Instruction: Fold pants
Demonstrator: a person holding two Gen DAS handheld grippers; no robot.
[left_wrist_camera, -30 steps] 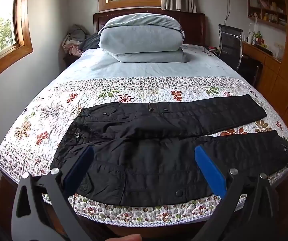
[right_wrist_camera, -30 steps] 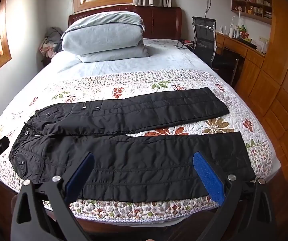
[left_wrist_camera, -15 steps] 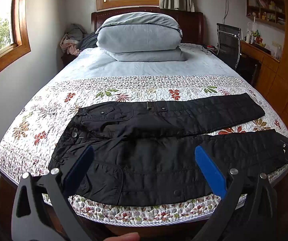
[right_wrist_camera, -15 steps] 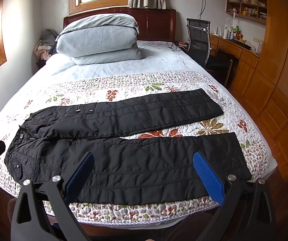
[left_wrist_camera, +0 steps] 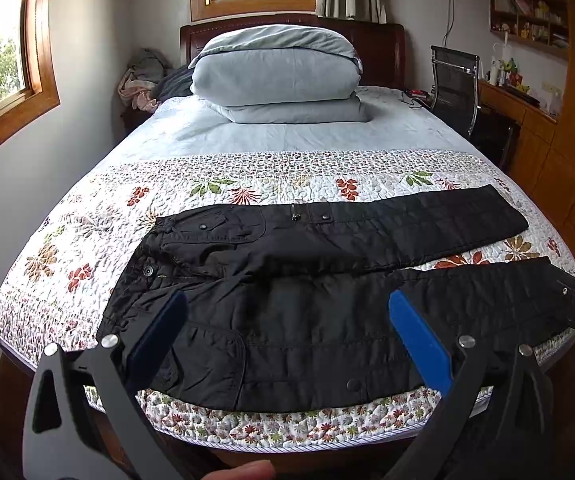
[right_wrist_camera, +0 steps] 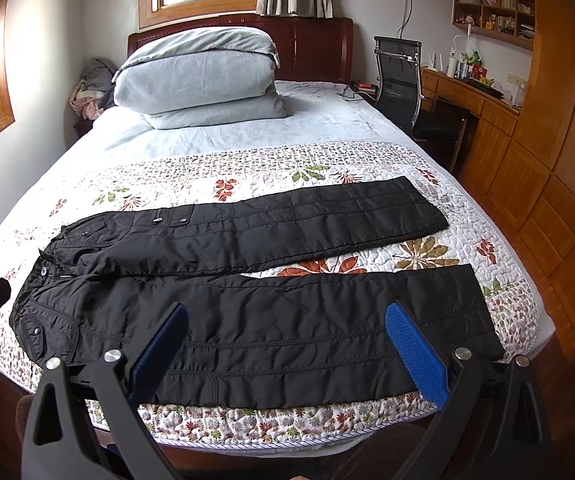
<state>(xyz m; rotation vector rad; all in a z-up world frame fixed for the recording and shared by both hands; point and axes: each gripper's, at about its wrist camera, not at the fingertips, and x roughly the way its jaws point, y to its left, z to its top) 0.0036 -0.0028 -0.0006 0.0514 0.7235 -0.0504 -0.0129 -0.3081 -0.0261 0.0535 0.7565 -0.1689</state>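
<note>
The black pants (left_wrist_camera: 307, 304) lie flat across the foot end of the bed (left_wrist_camera: 287, 136), on the floral quilt (left_wrist_camera: 87, 248), waistband toward the bed's left edge and the 2 legs running toward its right edge, splayed apart so a wedge of quilt shows between them. In the left wrist view the near leg's cuff is hidden behind the other tool at the frame's right edge. The near hem along the bed's foot edge is partly covered by the fingers in both views. Small items on the desk (right_wrist_camera: 475, 96) and shelf are too small to make out.

The left gripper (left_wrist_camera: 287, 344) hovers above the waist end near the foot edge, its blue pads spread wide, holding nothing. The right gripper (right_wrist_camera: 287, 348) hovers over the near leg, equally wide apart and empty. Folded grey bedding (right_wrist_camera: 199, 76) sits at the headboard end.
</note>
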